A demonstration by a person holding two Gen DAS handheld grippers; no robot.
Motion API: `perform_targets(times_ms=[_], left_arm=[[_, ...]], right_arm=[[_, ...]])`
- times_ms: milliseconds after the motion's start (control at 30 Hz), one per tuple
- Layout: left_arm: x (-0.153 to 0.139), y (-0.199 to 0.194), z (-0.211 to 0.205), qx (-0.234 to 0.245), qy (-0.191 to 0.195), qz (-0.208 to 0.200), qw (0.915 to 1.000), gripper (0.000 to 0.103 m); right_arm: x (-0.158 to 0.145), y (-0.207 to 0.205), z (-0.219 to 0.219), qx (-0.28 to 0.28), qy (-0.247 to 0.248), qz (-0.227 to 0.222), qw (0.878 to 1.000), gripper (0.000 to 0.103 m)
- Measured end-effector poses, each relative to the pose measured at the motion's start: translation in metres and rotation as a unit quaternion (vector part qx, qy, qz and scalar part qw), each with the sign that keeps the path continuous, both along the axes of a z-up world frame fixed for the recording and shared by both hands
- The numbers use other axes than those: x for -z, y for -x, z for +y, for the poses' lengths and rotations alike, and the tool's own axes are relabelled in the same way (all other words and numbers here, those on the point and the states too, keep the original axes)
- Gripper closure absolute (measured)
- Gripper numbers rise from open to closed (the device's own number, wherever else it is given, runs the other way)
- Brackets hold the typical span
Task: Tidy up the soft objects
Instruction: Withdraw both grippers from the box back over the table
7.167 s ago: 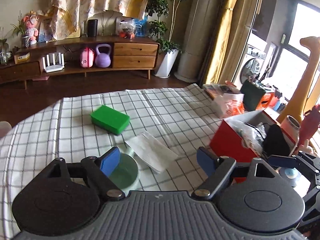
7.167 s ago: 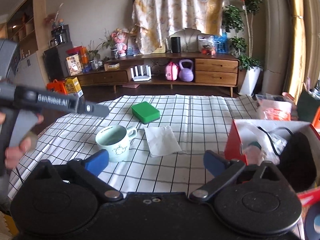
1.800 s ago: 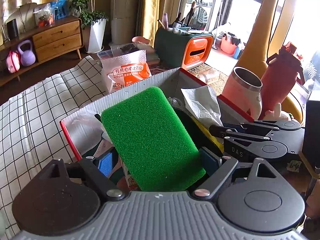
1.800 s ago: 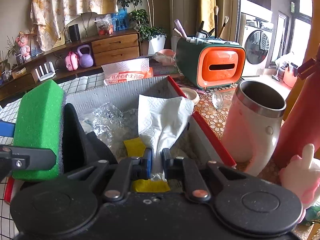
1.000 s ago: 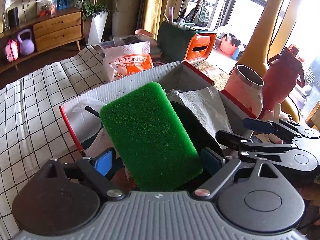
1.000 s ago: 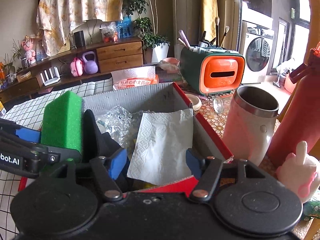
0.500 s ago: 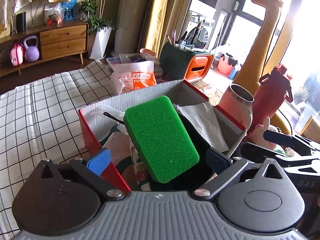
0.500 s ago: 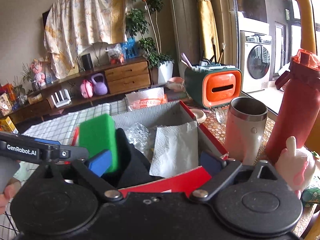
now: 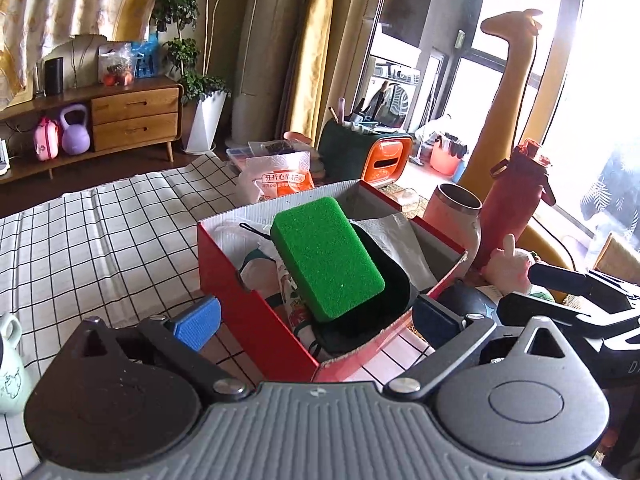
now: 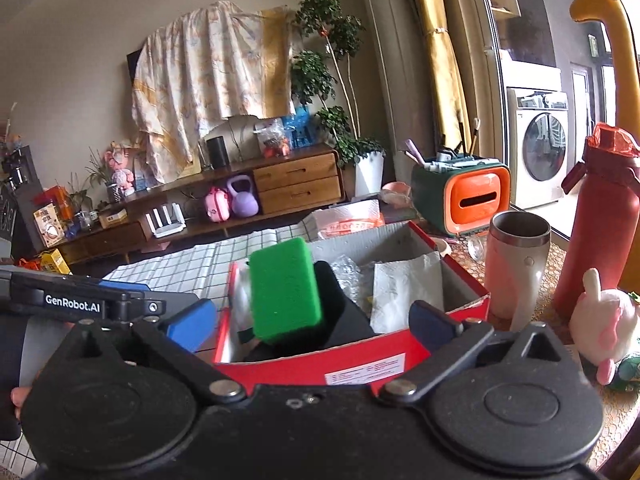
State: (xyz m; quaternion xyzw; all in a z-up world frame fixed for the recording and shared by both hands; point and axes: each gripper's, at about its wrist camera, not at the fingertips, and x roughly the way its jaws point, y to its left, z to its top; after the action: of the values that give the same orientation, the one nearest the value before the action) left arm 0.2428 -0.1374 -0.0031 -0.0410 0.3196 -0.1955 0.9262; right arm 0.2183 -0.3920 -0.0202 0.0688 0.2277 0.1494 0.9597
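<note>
Here both sets of fingers stand spread wide and hold nothing: the left gripper [image 9: 316, 320] and the right gripper [image 10: 312, 326] each frame the red box [image 9: 248, 312] from just outside it. Inside, the green sponge [image 9: 326, 258] leans tilted on a dark item, with a white paper napkin [image 10: 404, 286] beside it. The box sits near the checked tablecloth's [image 9: 100, 236] right edge.

A table is covered by a white black-checked cloth [image 9: 100, 240]. On it a red box [image 9: 256, 320] is set at the cloth's right edge, and a pale green mug [image 9: 10, 364] is seen at far left. Beside the box, on a patterned surface [image 10: 556, 276], a steel-rimmed tumbler [image 10: 516, 264], a red bottle [image 10: 600, 224] and a pink plush toy [image 10: 600, 324] are placed.
</note>
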Motion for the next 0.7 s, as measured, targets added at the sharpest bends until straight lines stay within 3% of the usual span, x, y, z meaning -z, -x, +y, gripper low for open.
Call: perform_targets(times_ms=[433,700], left_arm=[[0.000,0.050,0.011,0.001,-0.013,-0.022,0.9997,0.000],[0.002,0.075,0.007,0.000,-0.023,-0.040,0.9990,0.000]], right_arm=[[-0.005,0.045,0.015,-0.007,0.001,-0.037,0.999,0.000],[0.000,0.058,0.018,0.003,-0.008,-0.035,0.999,0.000]])
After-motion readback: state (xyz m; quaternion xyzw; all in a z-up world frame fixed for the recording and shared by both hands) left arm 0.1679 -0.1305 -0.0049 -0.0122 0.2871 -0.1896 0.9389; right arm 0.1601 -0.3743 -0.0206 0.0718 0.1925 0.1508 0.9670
